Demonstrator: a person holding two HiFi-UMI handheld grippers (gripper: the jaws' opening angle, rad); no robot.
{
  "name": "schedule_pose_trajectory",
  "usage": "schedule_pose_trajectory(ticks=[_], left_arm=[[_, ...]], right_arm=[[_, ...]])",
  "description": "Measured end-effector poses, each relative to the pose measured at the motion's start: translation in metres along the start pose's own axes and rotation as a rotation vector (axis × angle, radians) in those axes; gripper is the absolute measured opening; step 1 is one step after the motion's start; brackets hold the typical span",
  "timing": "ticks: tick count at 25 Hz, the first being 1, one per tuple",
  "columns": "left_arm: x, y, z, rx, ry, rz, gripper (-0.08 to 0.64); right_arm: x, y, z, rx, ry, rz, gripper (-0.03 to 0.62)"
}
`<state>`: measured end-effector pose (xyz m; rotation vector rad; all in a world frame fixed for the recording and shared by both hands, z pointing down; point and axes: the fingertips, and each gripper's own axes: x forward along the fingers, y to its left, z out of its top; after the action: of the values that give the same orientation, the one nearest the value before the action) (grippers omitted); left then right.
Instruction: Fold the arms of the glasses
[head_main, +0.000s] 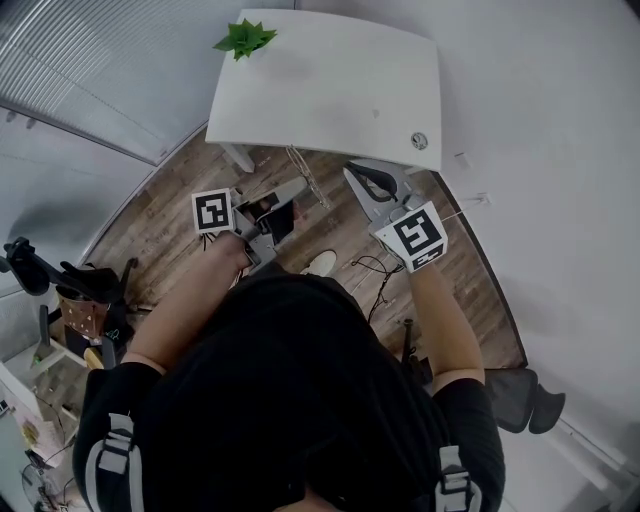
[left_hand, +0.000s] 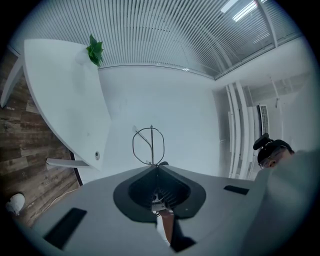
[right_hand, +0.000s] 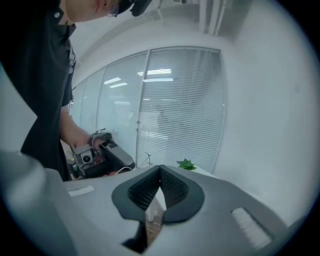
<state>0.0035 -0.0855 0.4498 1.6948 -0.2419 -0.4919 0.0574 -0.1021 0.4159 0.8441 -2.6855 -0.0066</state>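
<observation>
The glasses (left_hand: 148, 145) are thin dark wire frames, one rim standing up just past my left gripper (left_hand: 156, 165), which is shut on them at its tips. In the head view they show as a faint wire (head_main: 307, 180) in front of the left gripper (head_main: 292, 192), in the air before the white table (head_main: 330, 90). My right gripper (head_main: 352, 176) hangs to their right, apart from them. In the right gripper view its jaws (right_hand: 160, 168) are shut with nothing between them, and the left gripper (right_hand: 102, 156) shows at the left in a hand.
A green plant (head_main: 245, 38) stands at the table's far left corner and a small round fitting (head_main: 419, 141) near its right front. Below is wooden floor with a white shoe (head_main: 322, 263) and cables. A dark chair base (head_main: 525, 398) stands at the right.
</observation>
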Motion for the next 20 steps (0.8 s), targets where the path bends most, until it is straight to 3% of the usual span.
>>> schedule_pose_trajectory(ticks=[5,8,20], left_arm=[[-0.001,0.001,0.003,-0.001,-0.009,-0.001,0.012],[-0.001,0.001,0.005,-0.002,-0.018,-0.002,0.012],[-0.009,0.005,0.015,0.018,-0.046,0.009,0.012]], right_arm=[[-0.016,-0.002,0.0,0.138,-0.14,-0.092,0.011],[-0.022,0.005,0.005,0.158,-0.213,-0.118,0.011],[-0.026,0.008,-0.013,0.204,-0.264,-0.187,0.011]])
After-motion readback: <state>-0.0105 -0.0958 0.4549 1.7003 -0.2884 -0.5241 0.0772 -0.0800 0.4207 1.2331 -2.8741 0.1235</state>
